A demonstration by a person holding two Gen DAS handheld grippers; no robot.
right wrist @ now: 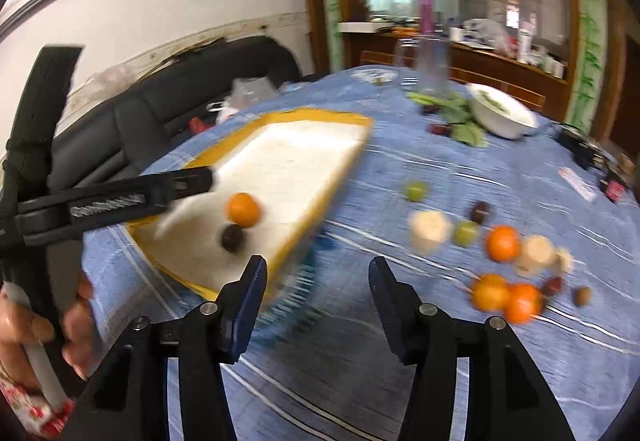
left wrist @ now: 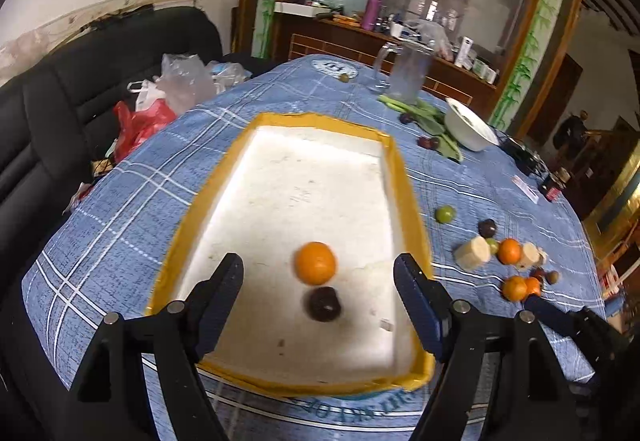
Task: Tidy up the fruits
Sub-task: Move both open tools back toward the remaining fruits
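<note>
A white tray with a yellow rim (left wrist: 400, 177) (right wrist: 344, 169) lies on the blue checked tablecloth. In it sit an orange (left wrist: 315, 263) (right wrist: 243, 210) and a dark plum (left wrist: 323, 304) (right wrist: 233, 238). My left gripper (left wrist: 318, 281) is open and empty, hovering above the tray's near end over these two fruits. My right gripper (right wrist: 318, 277) is open and empty, above the cloth just right of the tray. Loose fruit lies to the right: oranges (right wrist: 502, 243) (left wrist: 509, 251), a green fruit (left wrist: 445, 214) (right wrist: 415, 190), dark plums (right wrist: 480, 212) and pale cut pieces (right wrist: 428, 229).
A white bowl (left wrist: 468, 125) (right wrist: 504, 115), green leaves (left wrist: 424, 113) and a clear jug (left wrist: 408, 69) stand at the table's far side. A black sofa with plastic bags (left wrist: 160, 93) is on the left. Small items (left wrist: 552, 189) lie at the right edge.
</note>
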